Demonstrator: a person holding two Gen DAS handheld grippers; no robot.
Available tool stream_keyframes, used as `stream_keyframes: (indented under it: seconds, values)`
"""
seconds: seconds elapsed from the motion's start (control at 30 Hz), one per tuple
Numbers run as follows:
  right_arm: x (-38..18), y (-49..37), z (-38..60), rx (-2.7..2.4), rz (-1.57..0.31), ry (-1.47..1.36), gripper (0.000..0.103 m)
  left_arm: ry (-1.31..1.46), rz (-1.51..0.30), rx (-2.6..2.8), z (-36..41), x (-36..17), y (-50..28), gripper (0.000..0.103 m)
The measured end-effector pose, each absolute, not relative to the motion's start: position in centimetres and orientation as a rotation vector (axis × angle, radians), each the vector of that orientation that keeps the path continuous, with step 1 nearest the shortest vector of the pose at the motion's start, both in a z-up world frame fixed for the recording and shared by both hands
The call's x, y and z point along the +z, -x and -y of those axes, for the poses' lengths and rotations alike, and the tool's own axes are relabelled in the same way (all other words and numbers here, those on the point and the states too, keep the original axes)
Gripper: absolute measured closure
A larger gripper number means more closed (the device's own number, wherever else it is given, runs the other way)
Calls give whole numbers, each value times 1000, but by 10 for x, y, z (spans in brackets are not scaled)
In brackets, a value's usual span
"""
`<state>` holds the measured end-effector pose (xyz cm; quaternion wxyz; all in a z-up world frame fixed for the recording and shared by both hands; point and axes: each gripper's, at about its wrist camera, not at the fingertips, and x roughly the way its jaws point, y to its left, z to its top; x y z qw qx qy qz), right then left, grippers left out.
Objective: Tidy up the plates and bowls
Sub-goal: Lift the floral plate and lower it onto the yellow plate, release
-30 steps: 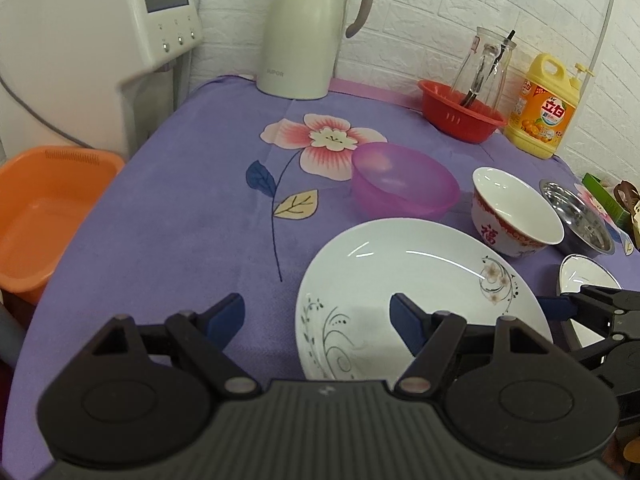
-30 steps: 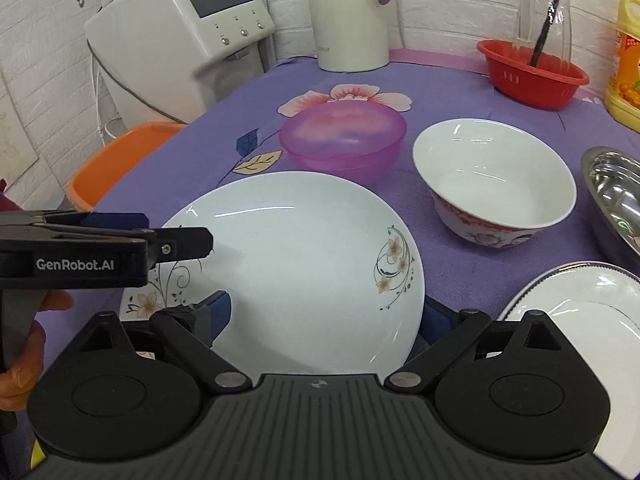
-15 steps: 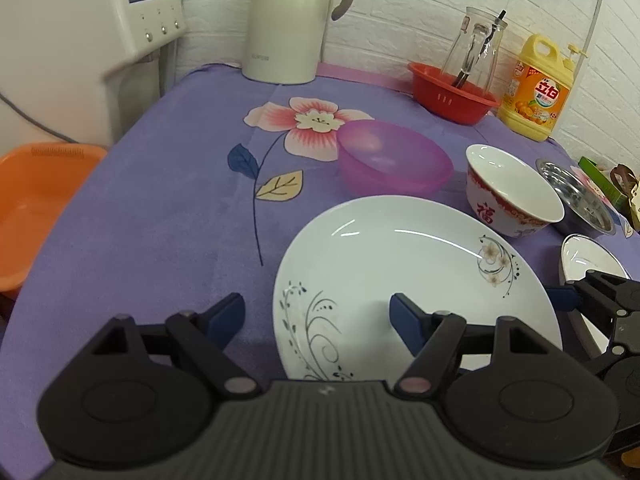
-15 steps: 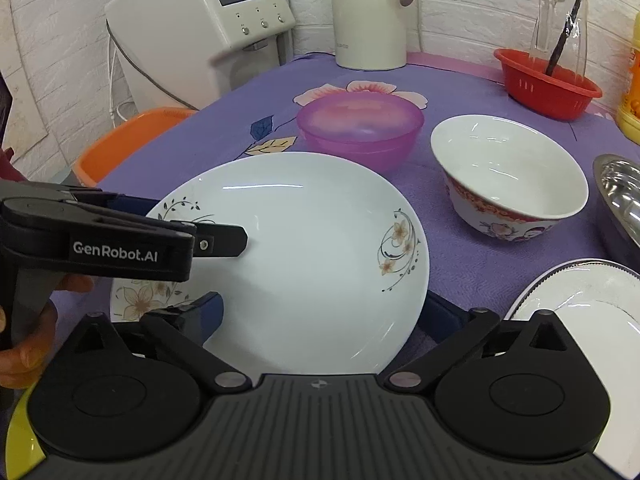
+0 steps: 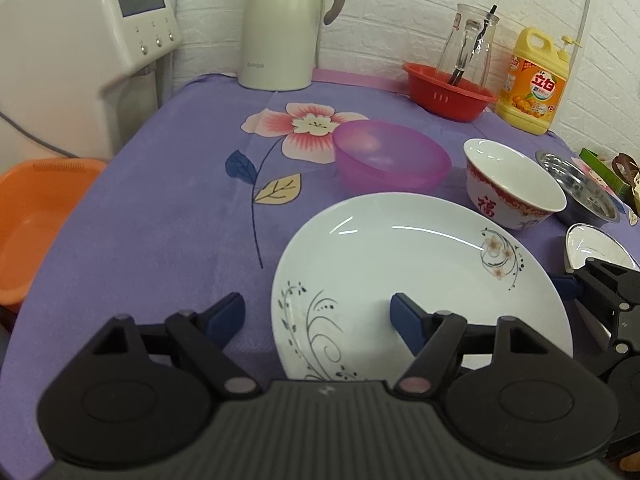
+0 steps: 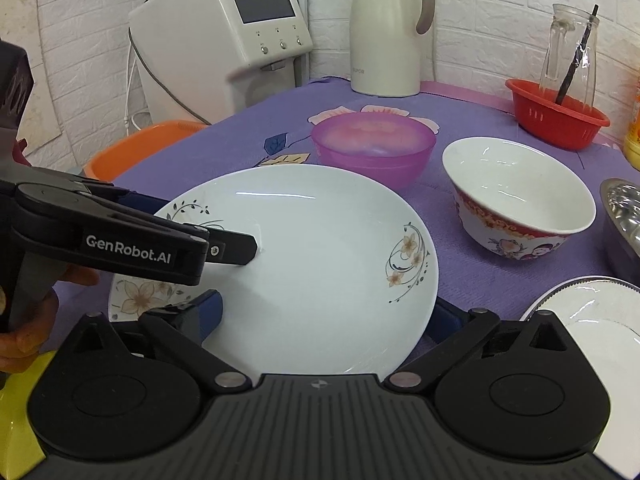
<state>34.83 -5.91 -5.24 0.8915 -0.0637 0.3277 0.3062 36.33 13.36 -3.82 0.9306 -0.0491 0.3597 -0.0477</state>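
Note:
A large white plate with flower prints [image 5: 420, 280] [image 6: 320, 264] lies on the purple cloth. My left gripper [image 5: 318, 314] is open, its jaws straddling the plate's near left rim; it shows from the side in the right wrist view [image 6: 224, 240]. My right gripper [image 6: 326, 316] is open, its jaws either side of the plate's near right part. Behind the plate stand a pink plastic bowl [image 5: 390, 158] [image 6: 372, 146] and a red-and-white china bowl [image 5: 514, 184] [image 6: 520, 196]. A steel bowl [image 5: 580, 182] and a smaller white plate [image 6: 592, 320] lie at the right.
At the back stand a cream thermos jug [image 5: 280, 24], a red basket with a glass jar [image 5: 450, 90] and a yellow detergent bottle [image 5: 534, 80]. A white appliance [image 5: 80, 40] and an orange basin [image 5: 32, 216] stand off the table's left edge.
Both grippers have moved in over the large plate, which looks closer and larger. The left gripper now reaches further over the plate's left rim. The dishes have not moved.

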Motion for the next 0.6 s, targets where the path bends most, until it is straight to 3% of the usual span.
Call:
stream_keyframes:
  seconds: [0.33,0.4,0.47,0.6]
  values:
    - [-53,-349,59,632,-677,130,0,113,-726,-112,-136,-39,-361,29]
    - [-53,-349,59,629,-678,127,0,122,-719,-142,-136,-38,-361,34]
    - [-52,-348,60,630,-681,125,0,106,-714,-189,-131,-37,-359,53]
    - [-48,-348,63,605,-684,111,0,98,-717,-173,-131,-35,-359,59]
